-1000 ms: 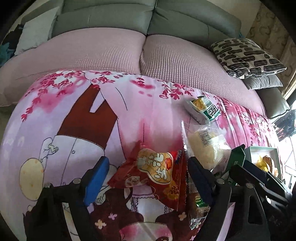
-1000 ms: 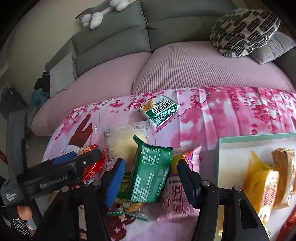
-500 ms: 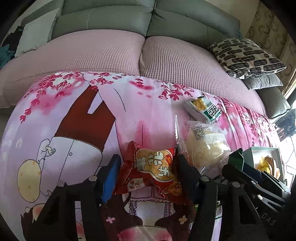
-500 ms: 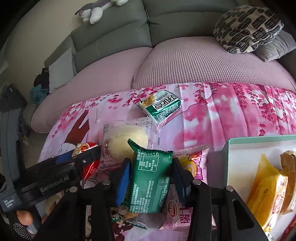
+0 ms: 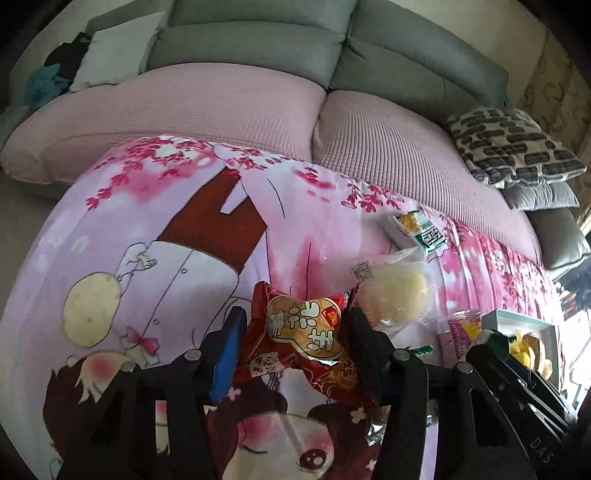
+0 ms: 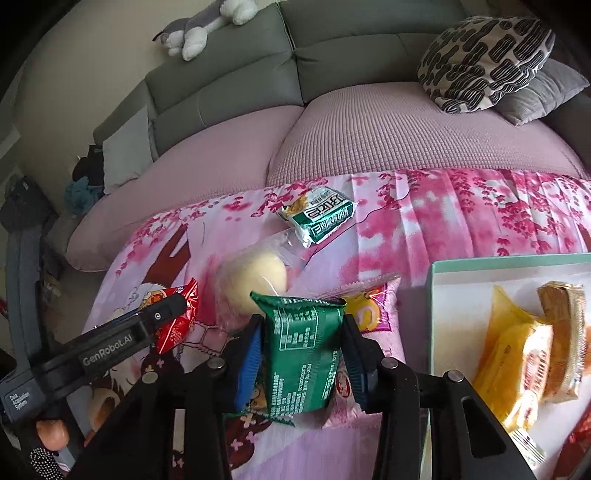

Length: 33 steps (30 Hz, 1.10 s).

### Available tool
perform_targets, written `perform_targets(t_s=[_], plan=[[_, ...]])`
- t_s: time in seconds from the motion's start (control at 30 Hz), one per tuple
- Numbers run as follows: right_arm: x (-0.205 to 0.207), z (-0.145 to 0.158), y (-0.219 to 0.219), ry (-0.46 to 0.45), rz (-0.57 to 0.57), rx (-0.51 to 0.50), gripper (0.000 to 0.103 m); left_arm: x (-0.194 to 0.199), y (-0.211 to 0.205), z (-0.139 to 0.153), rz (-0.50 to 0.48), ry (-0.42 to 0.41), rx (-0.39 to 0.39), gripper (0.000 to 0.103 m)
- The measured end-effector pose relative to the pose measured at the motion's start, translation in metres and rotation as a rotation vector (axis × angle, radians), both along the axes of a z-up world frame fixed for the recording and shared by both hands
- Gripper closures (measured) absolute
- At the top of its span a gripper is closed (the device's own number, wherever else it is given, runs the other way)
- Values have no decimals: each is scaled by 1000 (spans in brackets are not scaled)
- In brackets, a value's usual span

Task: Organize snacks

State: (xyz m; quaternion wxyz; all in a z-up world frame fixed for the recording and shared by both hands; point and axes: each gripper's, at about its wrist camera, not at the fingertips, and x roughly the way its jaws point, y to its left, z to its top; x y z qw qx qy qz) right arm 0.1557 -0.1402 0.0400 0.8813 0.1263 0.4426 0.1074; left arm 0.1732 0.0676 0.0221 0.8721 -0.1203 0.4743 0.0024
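Observation:
My left gripper (image 5: 295,328) is shut on a red snack packet (image 5: 306,343) and holds it just above the pink cartoon cloth (image 5: 147,258). My right gripper (image 6: 301,336) is shut on a dark green snack packet (image 6: 301,350), lifted off the cloth. A round pale bun in clear wrap (image 6: 255,282) lies behind both; it also shows in the left wrist view (image 5: 397,293). A green-and-white packet (image 6: 319,218) lies farther back. A pink packet (image 6: 369,310) lies under my right gripper. The mint-rimmed box (image 6: 430,295) at the right holds yellow and orange packets (image 6: 517,343).
The cloth covers a table in front of a pink-covered grey sofa (image 5: 221,110). Patterned and grey cushions (image 6: 484,59) lie at the sofa's right end. A plush toy (image 6: 199,26) sits on the sofa back. The left gripper body (image 6: 103,350) is close to my right gripper.
Both grippers have closed on their packets: the left on the red packet, the right on the green one. Both packets are now raised a little off the cloth.

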Motion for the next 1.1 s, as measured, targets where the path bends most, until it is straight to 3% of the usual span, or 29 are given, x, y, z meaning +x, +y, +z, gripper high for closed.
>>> perform_targets(t_s=[0.37,0.73,1.1], plan=[[-33,24,-22,-34,-33,30,60,-30,-17,27,24,-45,11,46],[-67,45,-68,-73,-122,38,60,-40,-74,41,-78,-61,15,46],[-80,45,-133,-70,-261,91,60,-44,-131,47,-172,-64,45,45]])
